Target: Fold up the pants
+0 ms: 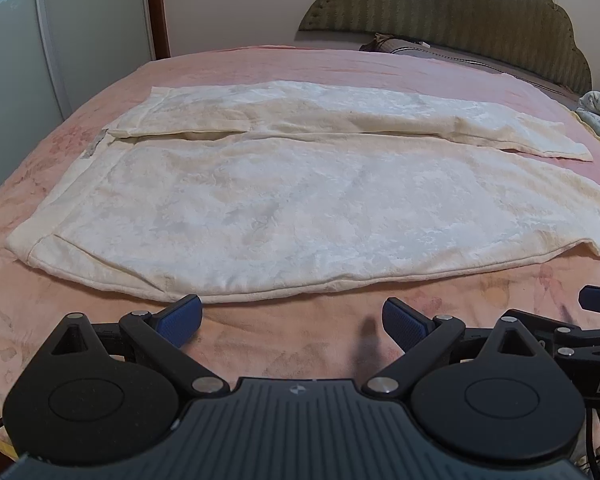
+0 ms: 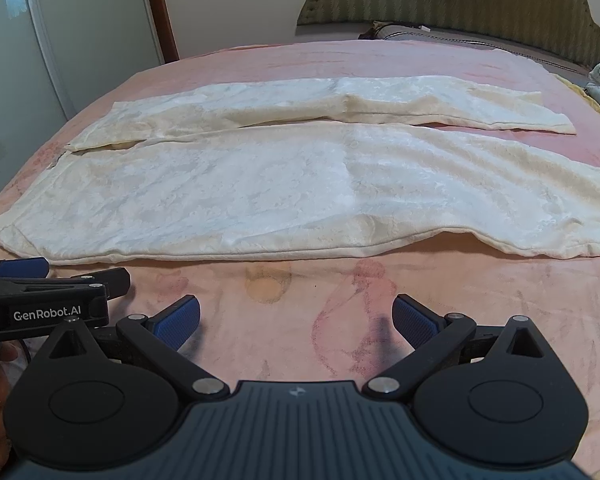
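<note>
Cream pants (image 1: 300,200) lie flat and unfolded on the bed (image 1: 300,344); the left tool (image 1: 292,320) and right tool (image 2: 296,320), both wide and empty just short of the pants' near edge, likely must grip that edge next.

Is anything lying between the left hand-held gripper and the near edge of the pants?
Nothing: in the left wrist view only bare pink bedspread separates the open left hand-held gripper from the cream pants.

Soft even indoor light, faint shadows, sharp focus, fisheye bending, dark corners.
</note>
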Tool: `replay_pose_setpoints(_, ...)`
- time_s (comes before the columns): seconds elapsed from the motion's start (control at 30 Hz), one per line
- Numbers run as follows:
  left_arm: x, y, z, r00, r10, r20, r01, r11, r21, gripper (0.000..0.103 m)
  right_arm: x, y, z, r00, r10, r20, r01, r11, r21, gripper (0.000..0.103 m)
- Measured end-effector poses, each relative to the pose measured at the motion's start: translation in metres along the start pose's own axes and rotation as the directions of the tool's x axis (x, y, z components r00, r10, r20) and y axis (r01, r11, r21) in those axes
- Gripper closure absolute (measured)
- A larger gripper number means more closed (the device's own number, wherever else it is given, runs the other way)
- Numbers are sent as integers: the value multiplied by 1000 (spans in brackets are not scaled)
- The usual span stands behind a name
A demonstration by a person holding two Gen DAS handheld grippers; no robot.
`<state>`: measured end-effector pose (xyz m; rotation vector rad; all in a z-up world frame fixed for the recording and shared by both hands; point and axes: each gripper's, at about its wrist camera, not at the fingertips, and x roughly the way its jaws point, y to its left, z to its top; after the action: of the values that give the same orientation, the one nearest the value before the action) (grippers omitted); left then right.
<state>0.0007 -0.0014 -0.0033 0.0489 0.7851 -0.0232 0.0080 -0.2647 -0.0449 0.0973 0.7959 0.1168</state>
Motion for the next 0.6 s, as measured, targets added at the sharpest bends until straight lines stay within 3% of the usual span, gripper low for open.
replay_pose_setpoints(0.6, -1, 0, 1, 998, -45, 41, 47, 998, -42, 5, 3, 0, -2, 1000, 22, -17, -21, 1000, 14, 0)
